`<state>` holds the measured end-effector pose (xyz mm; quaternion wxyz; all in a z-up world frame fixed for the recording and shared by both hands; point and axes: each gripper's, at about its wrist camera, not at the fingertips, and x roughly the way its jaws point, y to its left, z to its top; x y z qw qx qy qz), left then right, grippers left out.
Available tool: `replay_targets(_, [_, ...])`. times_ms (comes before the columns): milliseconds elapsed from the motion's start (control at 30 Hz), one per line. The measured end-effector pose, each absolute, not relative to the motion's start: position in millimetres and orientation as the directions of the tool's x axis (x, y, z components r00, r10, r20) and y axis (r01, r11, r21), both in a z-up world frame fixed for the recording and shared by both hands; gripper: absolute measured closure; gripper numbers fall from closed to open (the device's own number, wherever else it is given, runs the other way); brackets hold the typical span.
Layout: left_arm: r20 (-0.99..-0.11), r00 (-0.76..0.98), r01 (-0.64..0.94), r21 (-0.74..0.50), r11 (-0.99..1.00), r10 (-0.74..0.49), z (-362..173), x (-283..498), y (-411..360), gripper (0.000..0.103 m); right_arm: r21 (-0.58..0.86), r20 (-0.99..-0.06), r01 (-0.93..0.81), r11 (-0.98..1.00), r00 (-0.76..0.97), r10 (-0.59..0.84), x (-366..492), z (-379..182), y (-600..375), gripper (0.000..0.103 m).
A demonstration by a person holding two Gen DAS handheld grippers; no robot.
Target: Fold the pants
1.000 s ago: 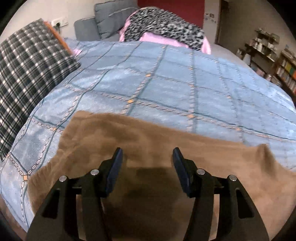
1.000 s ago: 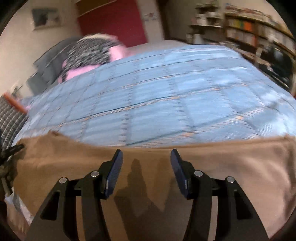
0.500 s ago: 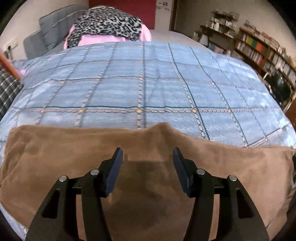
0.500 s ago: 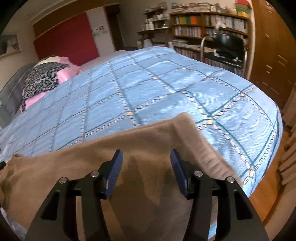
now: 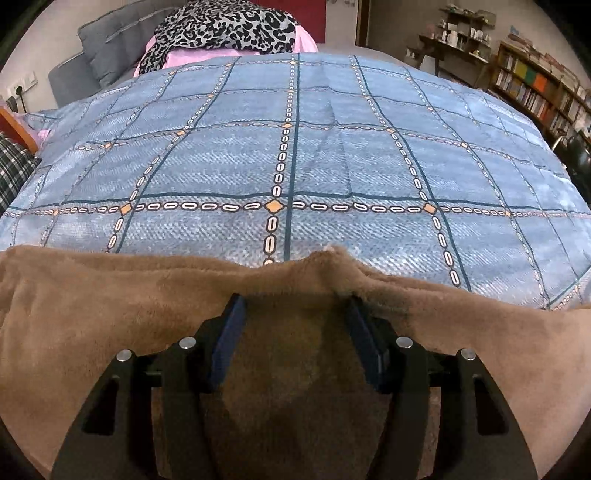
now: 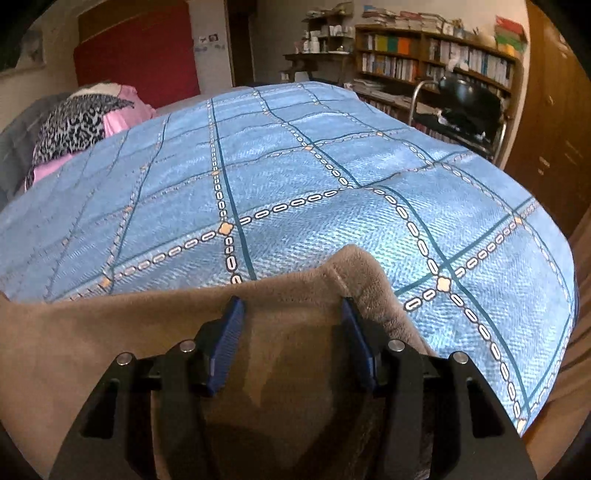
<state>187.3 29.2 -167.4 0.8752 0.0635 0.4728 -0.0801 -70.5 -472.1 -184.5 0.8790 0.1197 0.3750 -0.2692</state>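
Brown fleece pants (image 5: pixel 110 317) lie spread along the near edge of the bed, on the blue checked bedspread (image 5: pixel 295 166); their far edge runs straight across both views. Leopard-print and pink bedding (image 5: pixel 229 26) heaped at the head end, well apart from the work

Left gripper (image 5: pixel 293 314): jaws spread, nothing pinched. They have just been opening a little further, with only flat fleece below the gap. A small raised peak of the far edge sits just beside its right-hand pad

Right gripper (image 6: pixel 290 314): jaws spread, nothing pinched. An upturned corner (image 6: pixel 356 266) of the pants stands just beyond its right-hand pad, towards the bed's right side edge

Judged step: taking hold of the far edge at two points for a fold

To do it well:
- straddle the edge itself, one pad over and one under, not flat cloth
- catch every layer at the corner
- close both fully before lifting
- lift level, keep the edge taut between the grips
- avoid snagging the bedspread
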Motion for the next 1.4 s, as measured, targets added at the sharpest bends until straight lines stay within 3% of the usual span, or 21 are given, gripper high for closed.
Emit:
replay_targets(167, [-0.835, 0.546, 0.203, 0.055, 0.978, -0.066, -165, 184, 27, 0.042, 0.030, -0.719, 0.561, 0.828, 0.588, -0.372, -79, -180, -470, 0.048])
replay_targets(400, [-0.828, 0.559, 0.197, 0.077, 0.977, -0.047, -153, 176, 25, 0.038, 0.220, -0.618, 0.567, 0.794, 0.711, -0.336, -160, -146, -468, 0.043])
replay_targets(700, [-0.774, 0.602, 0.262, -0.040, 0.964, -0.196, -107, 138, -2, 0.037, 0.366, -0.648, 0.654, 0.662, 0.689, -0.323, -244, -174, -491, 0.043])
replay_targets(1033, [-0.755, 0.565, 0.424, -0.080, 0.902, -0.332, -77, 90, -58, 0.033, 0.627, -0.578, 0.539, 0.563, 0.806, -0.127, -236, -209, -509, 0.040])
replay_targets(1233, [-0.753, 0.525, 0.508, -0.097, 0.856, -0.396, -71, 68, -86, 0.033, 0.634, -0.576, 0.543, 0.550, 0.807, -0.133, -224, -215, -508, 0.040])
replay_targets(1333, [-0.764, 0.494, 0.544, -0.101, 0.833, -0.415, -76, 59, -99, 0.033, 0.617, -0.590, 0.561, 0.552, 0.794, -0.147, -220, -214, -508, 0.052])
replay_targets(1400, [-0.779, 0.454, 0.557, -0.130, 0.820, -0.432, -82, 54, -105, 0.033, 0.596, -0.608, 0.580, 0.555, 0.778, -0.160, -218, -213, -508, 0.067])
